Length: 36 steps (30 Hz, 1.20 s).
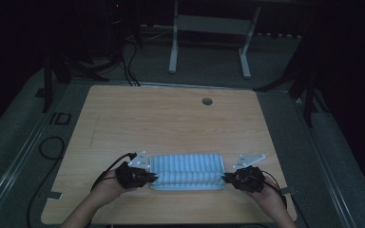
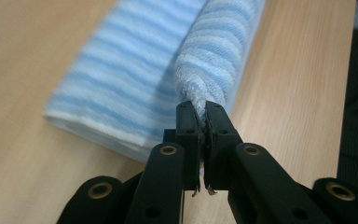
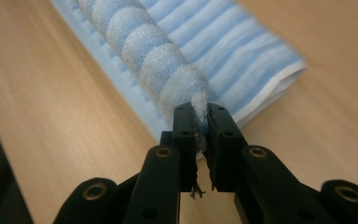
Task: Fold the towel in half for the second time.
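So here's the setup: a blue-and-white striped towel (image 1: 187, 171) sits near the 6 o'clock edge of the wooden table (image 1: 171, 118), its long axis running straight from 9 to 3 o'clock. It looks partly folded, with the near edge lifted and doubled over the rest.

Starting at the 9 o'clock end, the left gripper (image 1: 148, 178) has its jaws pinched tight on the towel's near corner; in the left gripper view the bunched terry (image 2: 209, 60) runs off toward 12 from between the black tips, with the flat layers lying at about 10.

Over at 3 o'clock, the right gripper (image 1: 228, 178) is clamped the same way on the opposite corner, and the roll of cloth (image 3: 154, 60) heads away toward 11.

Neither hand is nearer; each owns one end. My guess is the fold goes toward 12 o'clock, so both ends have to travel together or the edge skews.
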{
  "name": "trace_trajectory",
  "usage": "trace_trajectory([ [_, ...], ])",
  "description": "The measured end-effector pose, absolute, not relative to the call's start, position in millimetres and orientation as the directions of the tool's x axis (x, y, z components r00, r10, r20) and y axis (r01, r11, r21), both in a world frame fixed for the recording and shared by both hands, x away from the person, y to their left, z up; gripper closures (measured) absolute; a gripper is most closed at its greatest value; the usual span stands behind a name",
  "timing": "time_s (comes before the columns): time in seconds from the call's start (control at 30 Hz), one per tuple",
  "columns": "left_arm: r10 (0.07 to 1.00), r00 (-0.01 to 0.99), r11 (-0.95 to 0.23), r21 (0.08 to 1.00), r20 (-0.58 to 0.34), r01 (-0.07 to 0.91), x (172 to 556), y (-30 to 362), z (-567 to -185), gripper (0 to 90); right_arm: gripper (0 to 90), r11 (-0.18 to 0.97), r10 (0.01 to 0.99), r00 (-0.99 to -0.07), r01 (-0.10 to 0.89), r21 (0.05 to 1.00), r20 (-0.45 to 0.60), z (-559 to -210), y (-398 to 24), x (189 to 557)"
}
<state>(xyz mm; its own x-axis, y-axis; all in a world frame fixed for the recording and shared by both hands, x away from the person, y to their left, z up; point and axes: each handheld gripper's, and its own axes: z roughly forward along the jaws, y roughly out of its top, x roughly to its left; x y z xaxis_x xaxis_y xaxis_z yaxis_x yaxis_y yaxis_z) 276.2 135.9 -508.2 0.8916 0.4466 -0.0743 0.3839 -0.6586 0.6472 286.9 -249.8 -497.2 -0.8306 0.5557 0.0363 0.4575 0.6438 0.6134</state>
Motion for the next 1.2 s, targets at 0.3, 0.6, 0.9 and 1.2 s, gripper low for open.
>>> trace_trajectory([
  [0.3,0.426,0.893,-0.697,0.575,-0.149,0.428,272,140,-522,68.2,65.4,0.683,0.537,-0.835,0.515,0.517,0.122,-525,-250,277],
  [0.6,0.488,0.860,-0.620,0.635,-0.148,0.461,281,153,-501,56.5,80.3,0.597,0.572,-0.814,0.496,0.631,0.098,-494,-265,278],
  [0.9,0.567,0.816,-0.597,0.627,-0.111,0.501,314,137,-521,71.9,89.7,0.589,0.597,-0.798,0.508,0.629,0.085,-511,-231,310],
  [1.2,0.588,0.798,-0.568,0.635,-0.133,0.524,342,133,-539,63.1,88.7,0.554,0.635,-0.762,0.567,0.610,0.131,-536,-231,332],
])
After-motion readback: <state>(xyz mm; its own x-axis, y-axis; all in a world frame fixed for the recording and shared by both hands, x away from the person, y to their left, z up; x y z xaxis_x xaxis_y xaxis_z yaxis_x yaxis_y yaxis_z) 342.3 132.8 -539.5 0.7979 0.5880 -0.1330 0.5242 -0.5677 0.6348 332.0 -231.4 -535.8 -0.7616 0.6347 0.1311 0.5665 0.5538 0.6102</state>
